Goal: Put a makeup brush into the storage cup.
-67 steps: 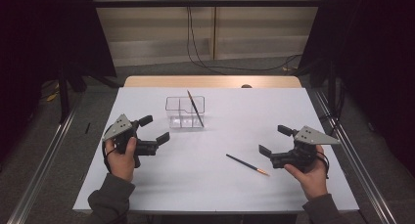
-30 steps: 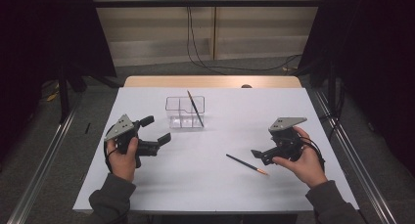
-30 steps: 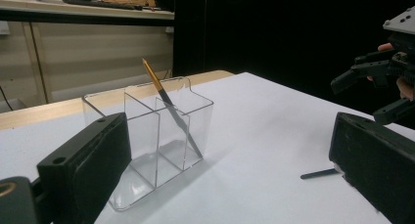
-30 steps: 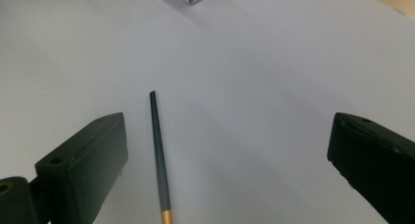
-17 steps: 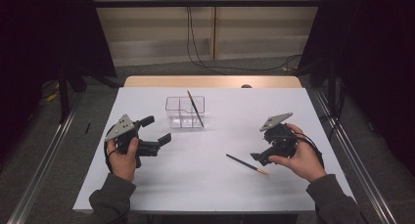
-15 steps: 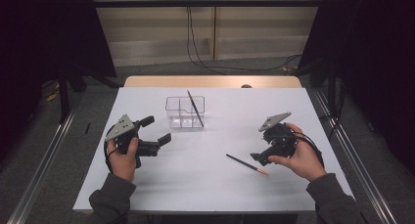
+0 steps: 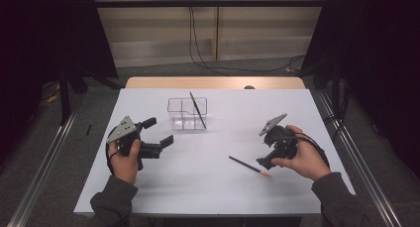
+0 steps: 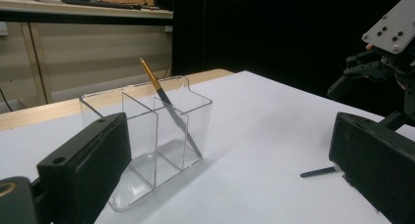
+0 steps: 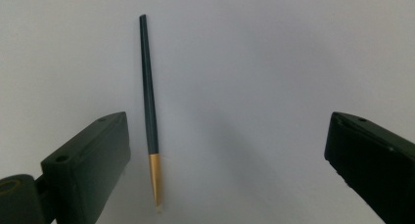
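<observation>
A dark pen with a gold end (image 7: 249,166) lies flat on the white table (image 7: 213,187), right of centre. My right gripper (image 7: 265,150) is tilted down over the pen's gold end, open and holding nothing. In the right gripper view the pen (image 9: 149,101) lies between the jaws, close to the left one, with my right gripper (image 9: 225,170) wide open. A second pen (image 7: 197,109) leans in a clear divided holder (image 7: 186,114). My left gripper (image 7: 158,132) hovers open, left of the holder. In the left gripper view, the holder (image 8: 147,150) stands ahead of my left gripper (image 8: 230,185).
Cables (image 7: 198,43) hang behind the table's wooden far edge (image 7: 213,82). Metal rails (image 7: 356,152) run along both sides of the table. In the left gripper view the right gripper (image 8: 377,67) is at the far right.
My right gripper has moved left from the table's right side and tipped down over the lying pen. The left gripper and both pens have stayed put.
</observation>
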Demonstrator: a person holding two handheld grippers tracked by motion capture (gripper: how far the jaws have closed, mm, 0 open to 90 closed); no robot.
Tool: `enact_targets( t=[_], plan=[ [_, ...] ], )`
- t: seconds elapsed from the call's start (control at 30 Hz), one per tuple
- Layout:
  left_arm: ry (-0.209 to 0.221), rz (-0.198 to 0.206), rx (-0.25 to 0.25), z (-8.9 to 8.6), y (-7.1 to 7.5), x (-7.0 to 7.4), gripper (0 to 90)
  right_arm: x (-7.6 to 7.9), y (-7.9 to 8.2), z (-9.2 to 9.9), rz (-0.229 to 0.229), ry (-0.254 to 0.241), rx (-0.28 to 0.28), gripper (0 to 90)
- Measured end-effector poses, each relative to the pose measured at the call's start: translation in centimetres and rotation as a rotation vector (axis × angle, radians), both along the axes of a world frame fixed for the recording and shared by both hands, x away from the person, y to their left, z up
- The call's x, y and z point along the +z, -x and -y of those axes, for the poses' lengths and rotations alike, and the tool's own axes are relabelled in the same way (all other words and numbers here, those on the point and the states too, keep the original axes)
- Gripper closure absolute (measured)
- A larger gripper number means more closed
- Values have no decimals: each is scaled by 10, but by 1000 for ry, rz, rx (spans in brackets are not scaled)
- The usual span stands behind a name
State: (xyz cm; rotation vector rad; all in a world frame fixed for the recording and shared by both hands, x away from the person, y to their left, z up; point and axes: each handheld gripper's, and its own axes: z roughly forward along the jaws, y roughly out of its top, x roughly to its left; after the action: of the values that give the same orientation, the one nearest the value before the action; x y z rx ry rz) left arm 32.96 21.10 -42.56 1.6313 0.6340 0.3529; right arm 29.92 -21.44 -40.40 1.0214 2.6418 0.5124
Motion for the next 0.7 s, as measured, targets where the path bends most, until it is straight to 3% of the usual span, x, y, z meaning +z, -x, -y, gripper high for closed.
enact_targets(
  t=[0.33, 0.7],
  plan=[
    [-7, 4, -6, 0, -1, 1, 18, -2, -1, -3, -14, 33, 34, 29],
    [10, 2, -10, 0, -1, 0, 18, -5, -2, -5, -30, 44, 24, 33]
  ],
)
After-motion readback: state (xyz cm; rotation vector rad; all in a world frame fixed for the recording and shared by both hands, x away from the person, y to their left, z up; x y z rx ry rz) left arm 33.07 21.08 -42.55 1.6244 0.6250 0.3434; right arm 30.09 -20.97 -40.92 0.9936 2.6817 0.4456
